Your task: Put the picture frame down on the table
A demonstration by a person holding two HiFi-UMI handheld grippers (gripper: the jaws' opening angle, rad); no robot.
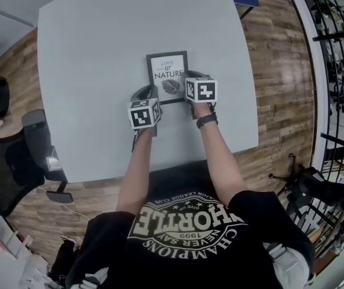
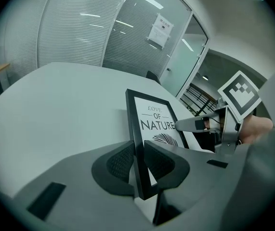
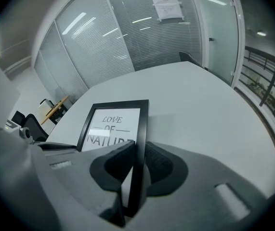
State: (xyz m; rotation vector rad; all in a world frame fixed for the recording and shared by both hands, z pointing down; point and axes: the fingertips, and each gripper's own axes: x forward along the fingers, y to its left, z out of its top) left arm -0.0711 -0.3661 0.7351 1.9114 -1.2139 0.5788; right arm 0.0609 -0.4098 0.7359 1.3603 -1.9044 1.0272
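One picture frame, two grippers, one grey bench.

One black picture frame (image 1: 168,76), printed "LOVE OF NATURE", is held face up around the middle of the bench (image 1: 93,47); whether it touches the surface cannot be told. Its left edge is clamped between the jaws of the left gripper (image 1: 146,93), and its right edge between the jaws of the right gripper (image 1: 194,77). The bench is set on a wooden floor (image 1: 280,71), with one black chair (image 1: 6,161) at the left, a black railing (image 1: 334,53) at the right and a glass partition (image 2: 79,28) at the far side.
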